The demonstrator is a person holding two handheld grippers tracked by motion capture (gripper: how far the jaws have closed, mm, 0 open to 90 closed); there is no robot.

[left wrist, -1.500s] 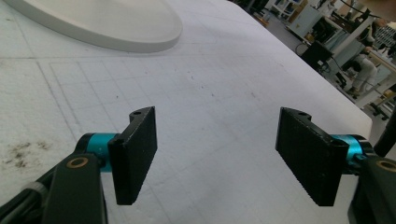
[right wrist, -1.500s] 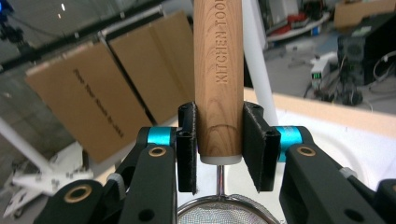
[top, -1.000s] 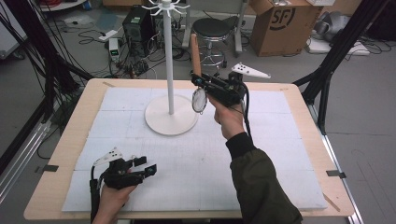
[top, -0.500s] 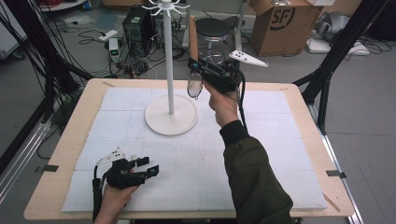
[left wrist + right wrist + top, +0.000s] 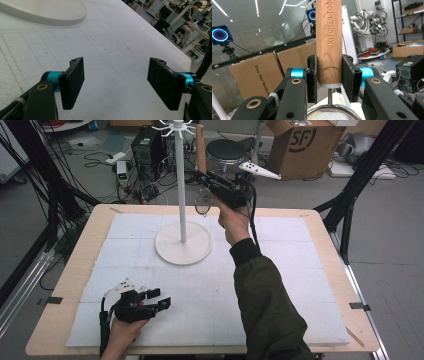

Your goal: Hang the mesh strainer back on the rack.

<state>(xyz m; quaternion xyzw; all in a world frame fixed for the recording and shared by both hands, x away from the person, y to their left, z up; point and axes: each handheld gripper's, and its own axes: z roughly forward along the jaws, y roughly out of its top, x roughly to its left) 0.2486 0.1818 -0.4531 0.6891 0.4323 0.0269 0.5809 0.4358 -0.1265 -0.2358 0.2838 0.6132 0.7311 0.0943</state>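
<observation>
A small mesh strainer (image 5: 202,201) with a wooden handle (image 5: 201,142) hangs bowl-down, handle upright. My right gripper (image 5: 204,175) is shut on the lower end of that handle, just right of the white stand's pole (image 5: 180,185). In the right gripper view the pads clamp the handle (image 5: 329,37) marked "KITCHEN TOOL", and the mesh rim (image 5: 332,115) shows below my right gripper (image 5: 329,75). The stand's hooks (image 5: 175,126) sit at the top and its round base (image 5: 183,245) on the mat. My left gripper (image 5: 160,298) rests open at the front left; in its own view the left gripper (image 5: 116,82) holds nothing.
A white foam mat (image 5: 300,270) covers the wooden table (image 5: 70,285). Behind the table stand a black stool (image 5: 227,150), a cardboard box (image 5: 310,145) and a black case (image 5: 147,145) among floor cables. Black frame legs (image 5: 350,205) rise at the right.
My right gripper has carried the strainer upward and slightly left, closer to the stand's pole. The left gripper has stayed where it was.
</observation>
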